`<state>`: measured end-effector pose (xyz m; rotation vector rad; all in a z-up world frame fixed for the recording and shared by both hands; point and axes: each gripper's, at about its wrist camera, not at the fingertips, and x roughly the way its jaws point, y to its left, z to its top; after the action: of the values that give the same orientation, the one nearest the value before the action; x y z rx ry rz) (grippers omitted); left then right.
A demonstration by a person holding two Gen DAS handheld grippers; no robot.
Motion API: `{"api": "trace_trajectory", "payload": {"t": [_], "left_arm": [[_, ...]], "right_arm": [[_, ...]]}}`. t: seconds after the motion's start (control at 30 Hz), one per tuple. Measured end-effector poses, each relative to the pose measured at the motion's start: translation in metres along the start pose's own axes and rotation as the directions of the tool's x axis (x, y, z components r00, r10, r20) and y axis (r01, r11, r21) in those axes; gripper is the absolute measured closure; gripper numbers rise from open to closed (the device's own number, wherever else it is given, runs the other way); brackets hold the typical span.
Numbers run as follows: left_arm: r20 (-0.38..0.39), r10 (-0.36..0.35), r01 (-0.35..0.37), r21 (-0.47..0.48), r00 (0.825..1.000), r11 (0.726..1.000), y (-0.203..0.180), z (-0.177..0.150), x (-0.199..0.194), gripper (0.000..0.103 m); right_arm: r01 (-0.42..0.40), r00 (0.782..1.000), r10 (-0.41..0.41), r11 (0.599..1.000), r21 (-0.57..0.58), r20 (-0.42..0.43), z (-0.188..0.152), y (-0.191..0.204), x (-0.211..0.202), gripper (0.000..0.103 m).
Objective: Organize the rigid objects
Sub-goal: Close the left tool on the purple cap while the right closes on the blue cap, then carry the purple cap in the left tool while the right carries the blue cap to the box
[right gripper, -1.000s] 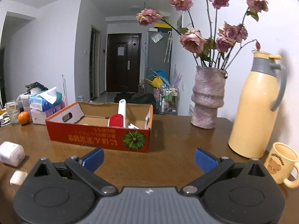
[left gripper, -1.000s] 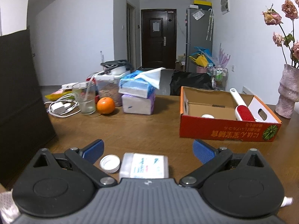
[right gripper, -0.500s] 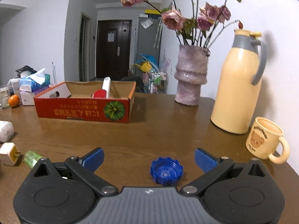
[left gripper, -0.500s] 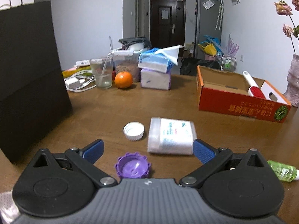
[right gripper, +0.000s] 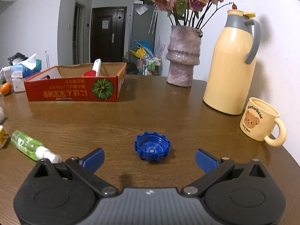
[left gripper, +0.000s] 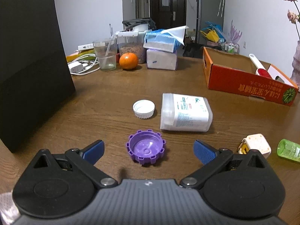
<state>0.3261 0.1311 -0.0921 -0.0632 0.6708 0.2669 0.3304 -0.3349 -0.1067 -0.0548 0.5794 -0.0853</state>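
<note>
We see white painted walls (left gripper: 90, 15) around a brown wooden table (left gripper: 105, 101). Past the table's far edge, a dark brown panelled door (right gripper: 107, 35) closes a short hallway, with a tall grey refrigerator (right gripper: 143, 35) just to its right. Even, cool light fills the room.

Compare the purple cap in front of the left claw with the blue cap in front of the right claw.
The purple cap is violet; the blue cap is deep blue. The purple cap has a white cap and a plastic box close behind it; the blue cap sits alone. Both are notched, lie open side up, ungrasped.
</note>
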Motion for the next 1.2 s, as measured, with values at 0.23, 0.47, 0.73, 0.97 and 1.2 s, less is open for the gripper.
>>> {"api": "trace_trajectory", "payload": {"t": [0.23,0.47,0.73,0.97,1.2], "left_arm": [[-0.032,-0.018,0.018,-0.027,0.999,0.999,0.005,-0.002,0.017,0.0],[-0.076,0.01,-0.01,0.001,0.997,1.0,0.002,-0.002,0.036,0.025],[-0.052,-0.051,0.05,-0.025,0.997,0.998,0.005,-0.002,0.034,0.048],[-0.032,-0.045,0.044,-0.024,0.999,0.999,0.005,-0.002,0.031,0.048],[-0.026,-0.043,0.042,-0.028,0.999,0.999,0.006,-0.003,0.029,0.048]], "right_arm": [[-0.003,1.0,0.004,1.0,0.02,-0.029,-0.002,-0.003,0.012,0.0],[0.004,1.0,-0.004,1.0,0.03,-0.028,0.004,-0.005,0.028,0.0],[0.014,0.999,-0.013,0.999,0.051,-0.031,0.007,-0.008,0.042,0.001],[0.003,0.999,0.0,0.998,0.063,-0.051,0.012,-0.009,0.053,0.008],[-0.013,0.996,0.02,0.996,0.087,-0.084,0.015,-0.012,0.063,0.05]]}}
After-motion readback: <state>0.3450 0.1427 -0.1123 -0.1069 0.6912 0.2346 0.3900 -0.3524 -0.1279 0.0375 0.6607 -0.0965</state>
